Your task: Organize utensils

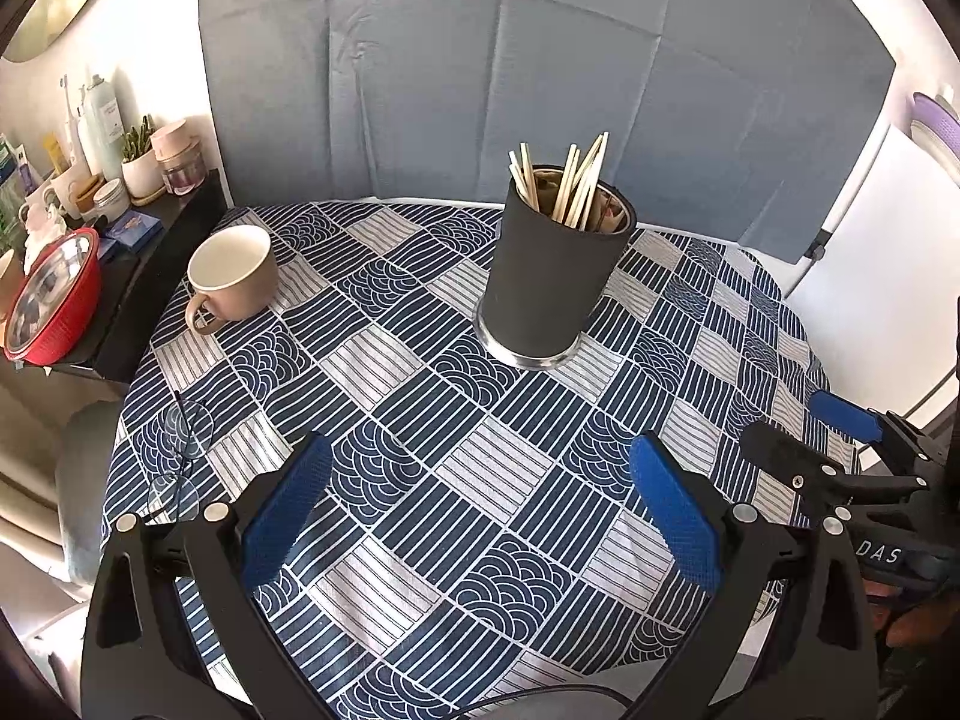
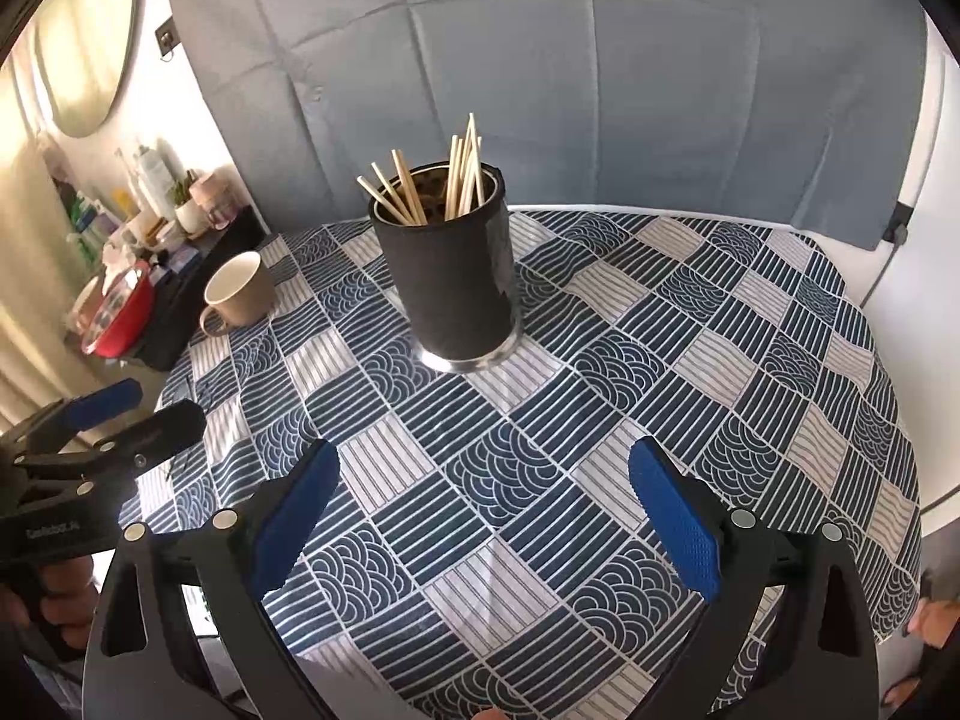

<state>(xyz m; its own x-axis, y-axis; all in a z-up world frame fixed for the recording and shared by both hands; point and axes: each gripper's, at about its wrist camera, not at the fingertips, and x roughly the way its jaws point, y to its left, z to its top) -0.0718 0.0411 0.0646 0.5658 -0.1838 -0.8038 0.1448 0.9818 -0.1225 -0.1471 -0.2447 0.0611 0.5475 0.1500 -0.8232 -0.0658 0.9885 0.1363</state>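
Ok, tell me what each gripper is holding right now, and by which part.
Nothing is held. The left gripper and right gripper are both open over the tablecloth, nothing between their fingers; the chopsticks stand in the black holder.

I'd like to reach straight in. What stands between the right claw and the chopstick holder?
Nothing visible: only bare patterned tablecloth lies between the open right claw and the black holder. The mug sits off to the left.

Both wrist views look down across the table (image 1: 372, 360), sharing the central holder (image 2: 450, 282).
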